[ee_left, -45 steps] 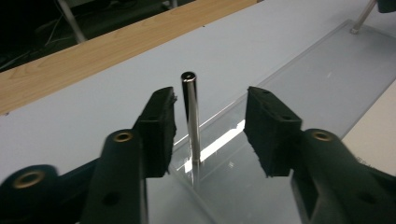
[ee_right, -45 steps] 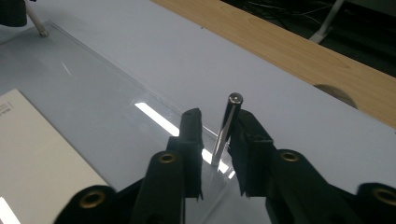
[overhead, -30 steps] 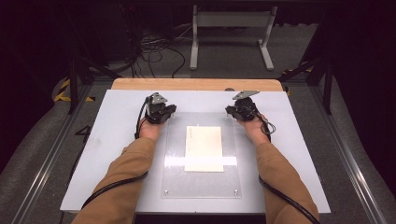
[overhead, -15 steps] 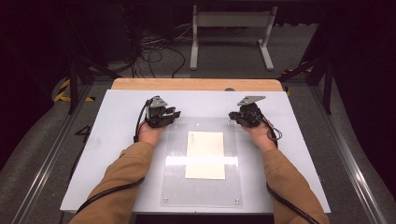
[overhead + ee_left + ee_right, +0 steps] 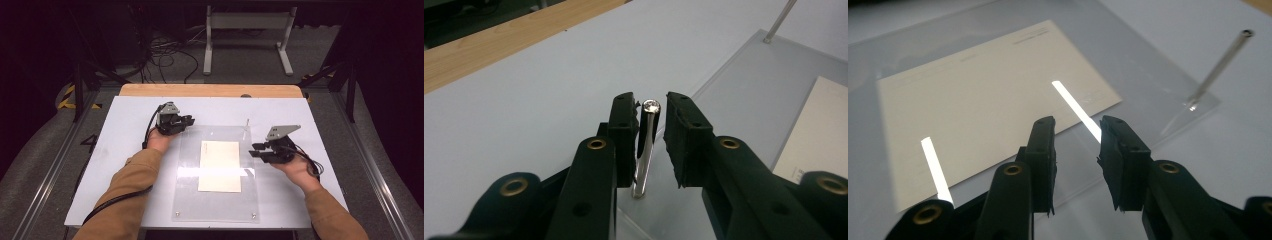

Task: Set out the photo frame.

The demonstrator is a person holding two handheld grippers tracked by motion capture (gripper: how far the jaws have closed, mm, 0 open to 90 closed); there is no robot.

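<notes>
A clear acrylic plate [image 5: 215,205] lies on the white table with a cream sheet of paper [image 5: 220,165] at its middle. At the plate's far left corner my left gripper [image 5: 189,120] straddles an upright metal pin [image 5: 644,150]. Its jaws have just been closing; one pad sits against the pin and a gap shows at the other. My right gripper [image 5: 256,150] hovers at the plate's right edge, jaws just opened, nothing between them [image 5: 1075,125]. A second pin [image 5: 246,127] stands at the far right corner, also seen in the right gripper view [image 5: 1220,65].
A wooden strip [image 5: 210,90] borders the table's far edge. Beyond it, on the dark floor, stand a metal frame [image 5: 247,30] and loose cables [image 5: 170,50]. Small screws mark the plate's near corners [image 5: 253,215]. Cables trail from both grippers along the sleeves.
My right gripper has left the far right pin and come toward the near side along the plate's right edge, its jaws wider. The left hand has stayed at its corner.
</notes>
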